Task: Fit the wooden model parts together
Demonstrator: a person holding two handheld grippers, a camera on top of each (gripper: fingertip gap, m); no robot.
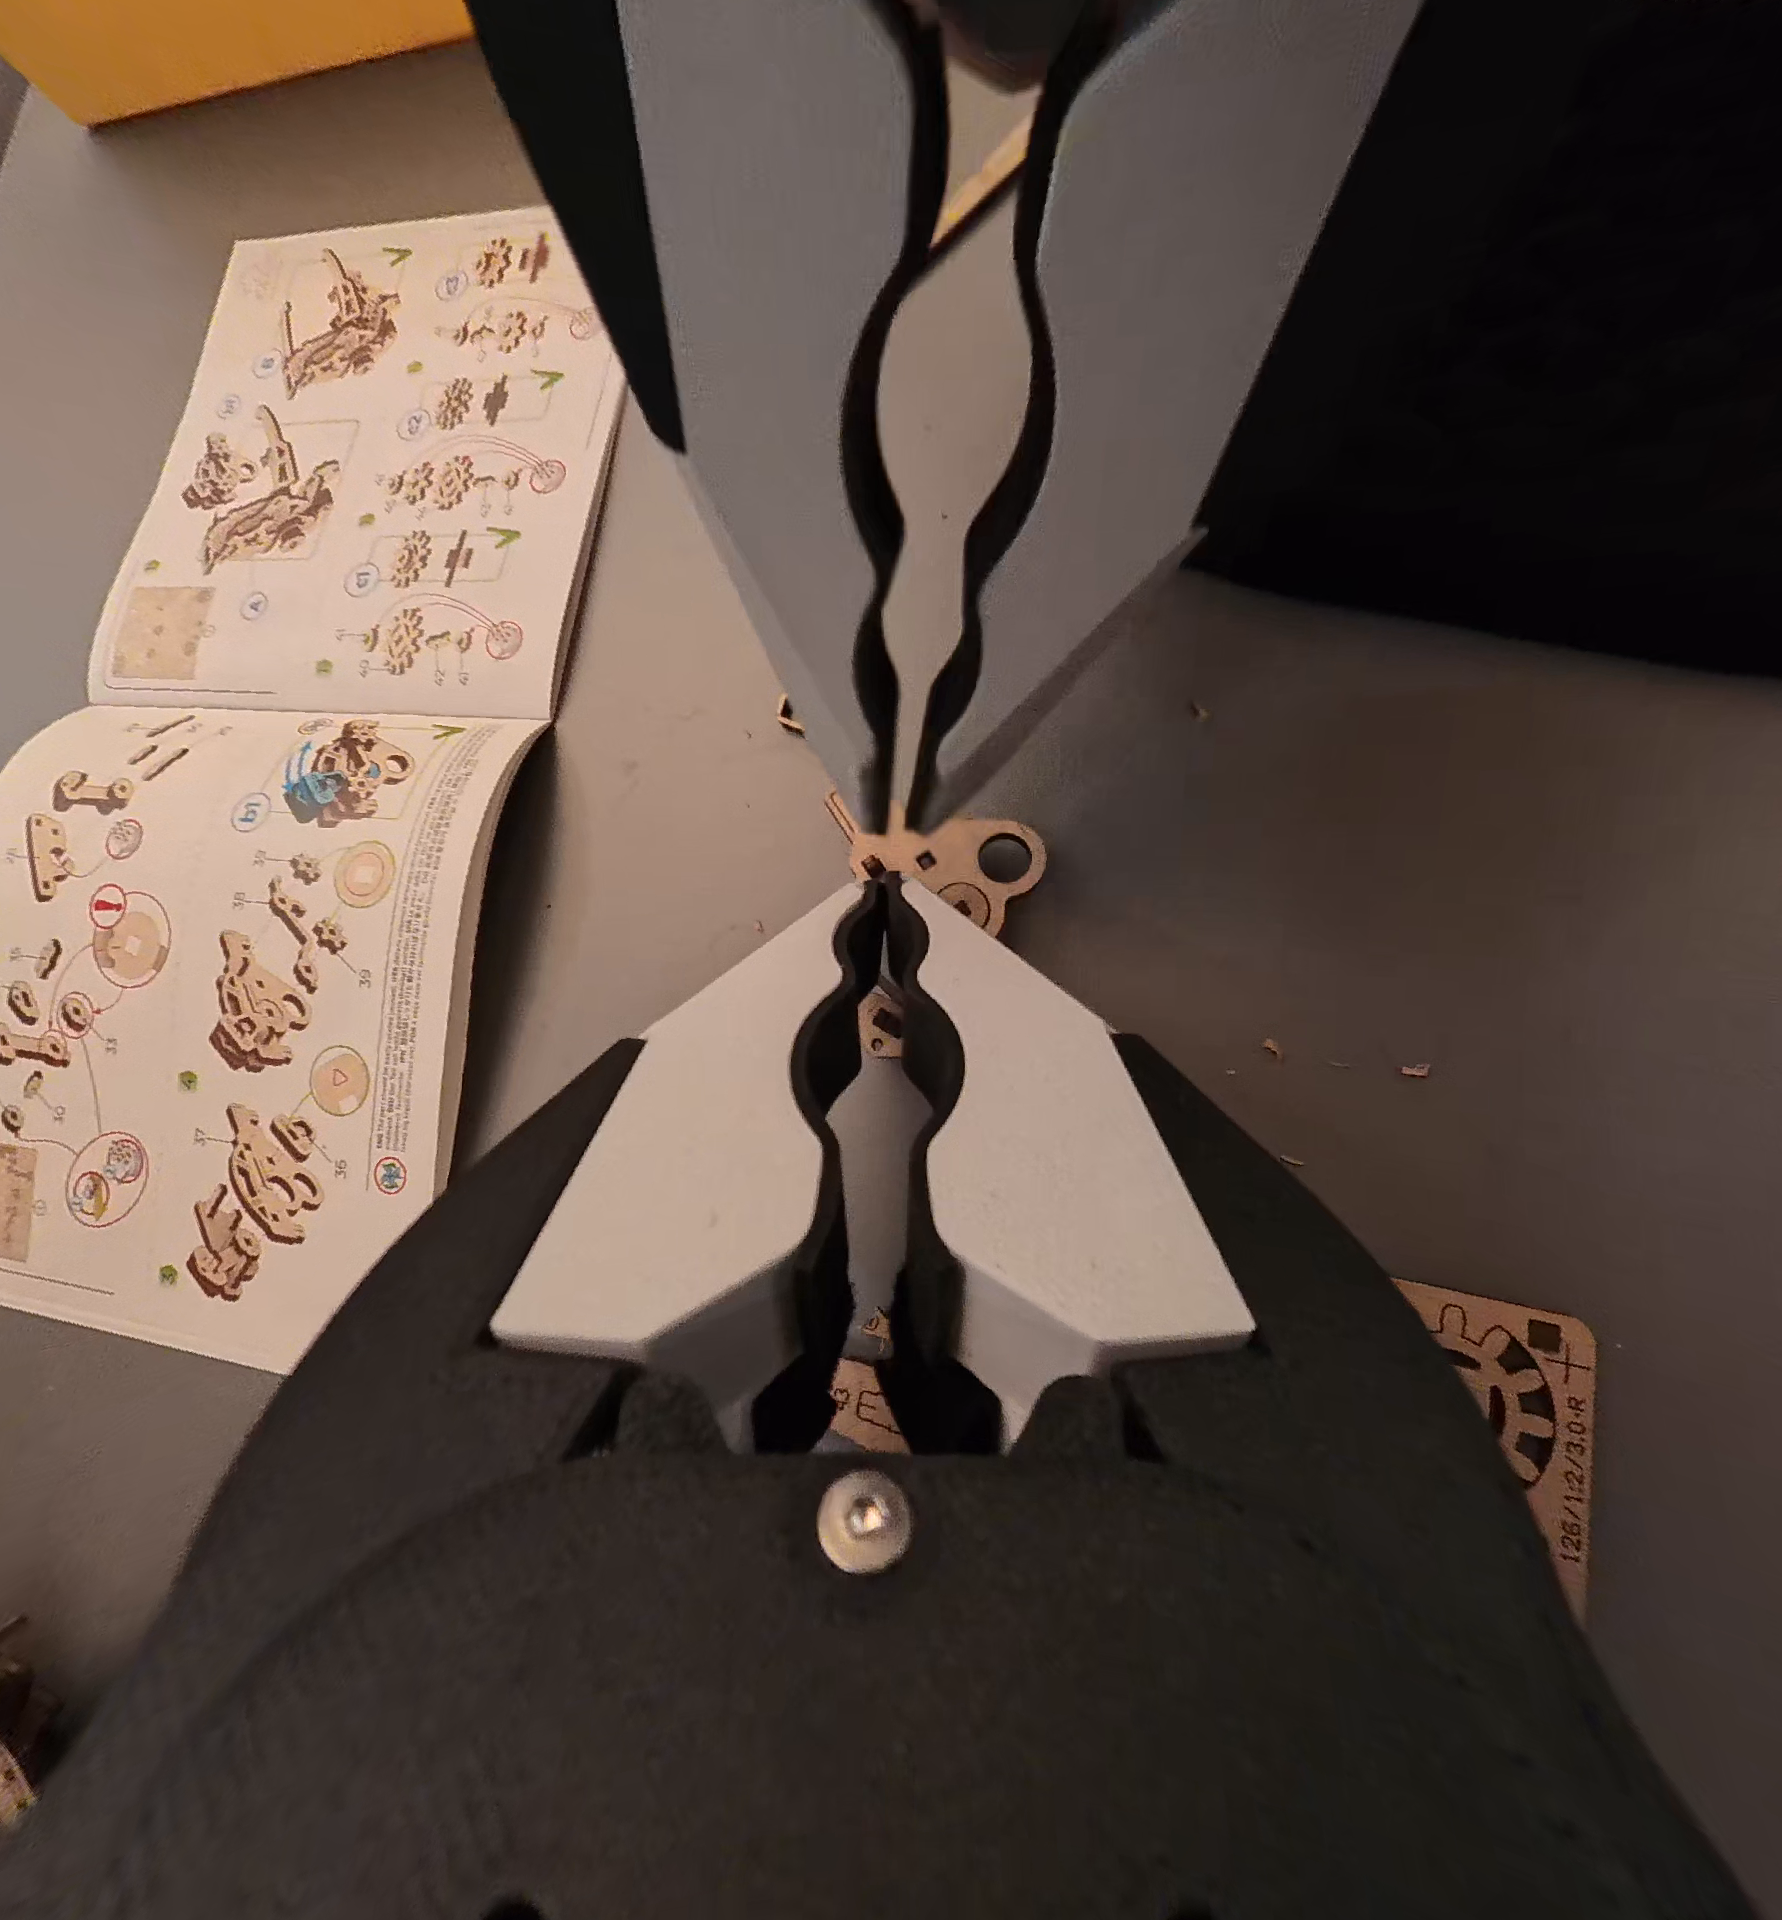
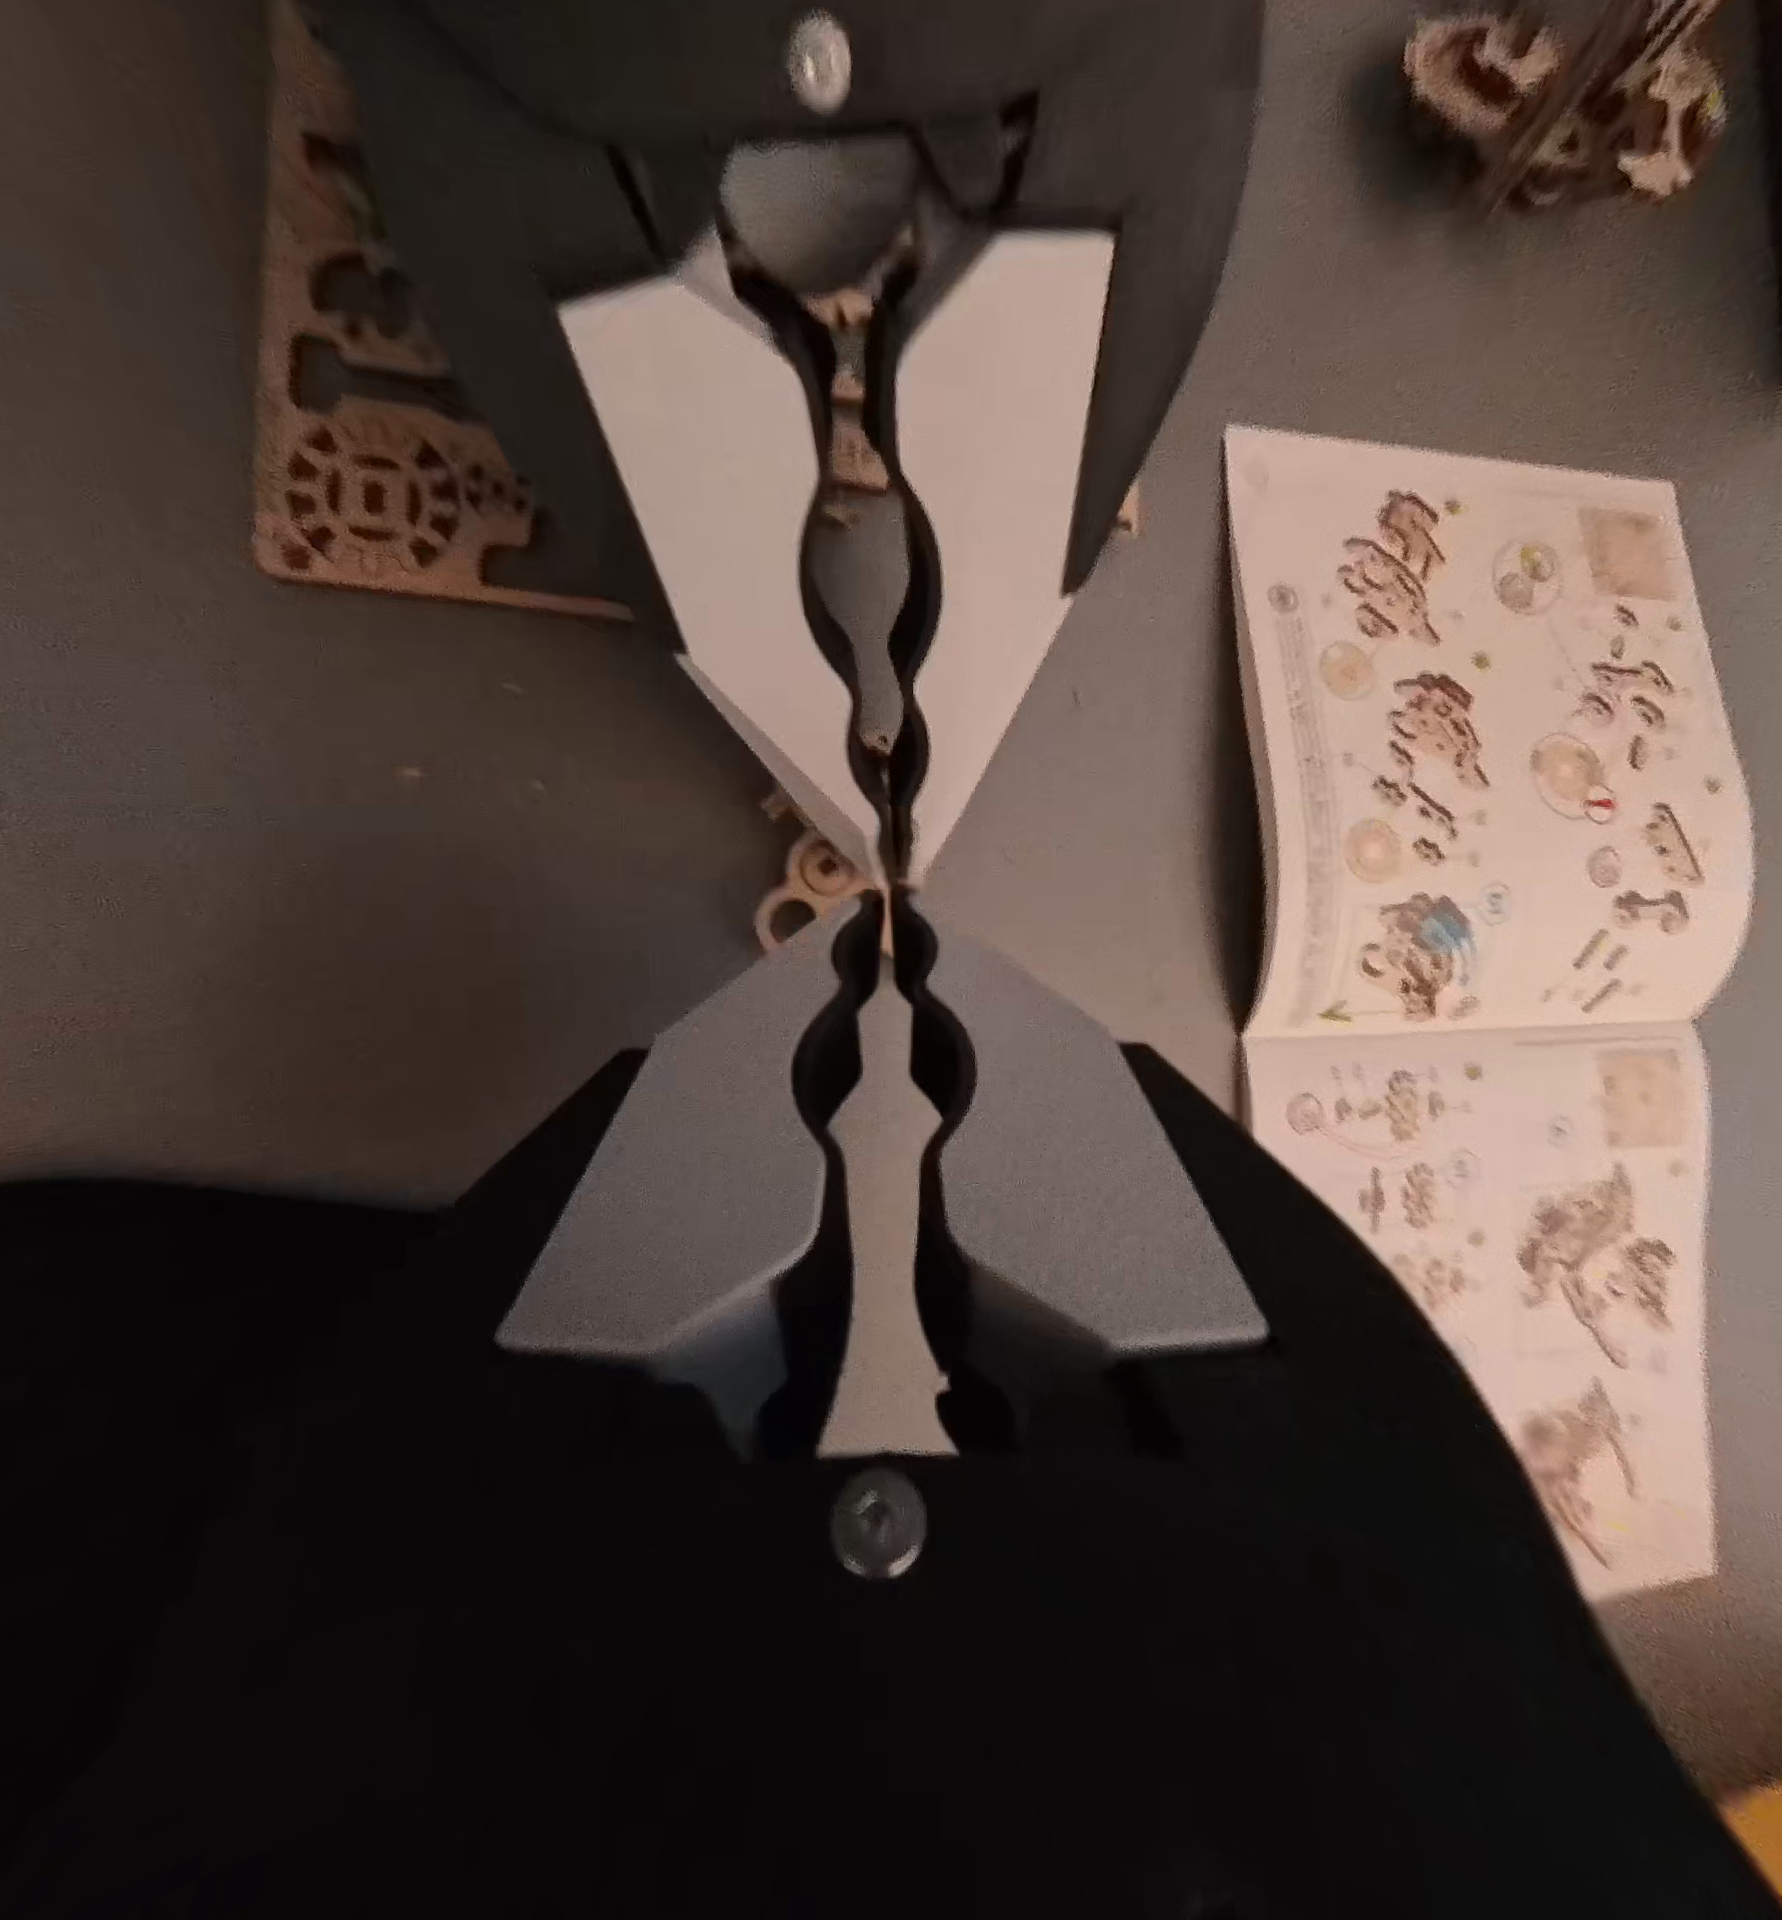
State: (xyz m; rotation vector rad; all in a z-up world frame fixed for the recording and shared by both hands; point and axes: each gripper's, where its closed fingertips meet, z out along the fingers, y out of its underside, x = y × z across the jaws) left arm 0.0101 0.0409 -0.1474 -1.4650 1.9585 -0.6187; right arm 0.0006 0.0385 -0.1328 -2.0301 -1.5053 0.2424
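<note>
A flat wooden model part (image 1: 970,862) with round and square holes is held just above the grey table (image 1: 1438,883). My left gripper (image 1: 882,891) comes from below in the left wrist view, its jaws closed on the part's near edge. My right gripper (image 1: 892,812) comes from above, tip to tip with it, closed on the part's far edge, where a thin wooden peg (image 1: 843,821) sticks out. In the right wrist view the part (image 2: 804,883) shows left of my right gripper (image 2: 892,906), with the left gripper (image 2: 892,860) opposite. The contact point is hidden.
An open instruction booklet (image 1: 274,748) lies to one side; it also shows in the right wrist view (image 2: 1489,935). A laser-cut wooden sheet (image 1: 1521,1434) lies under the left gripper. A built wooden model (image 2: 1562,94) and a yellow box (image 1: 212,52) sit at the table's edges.
</note>
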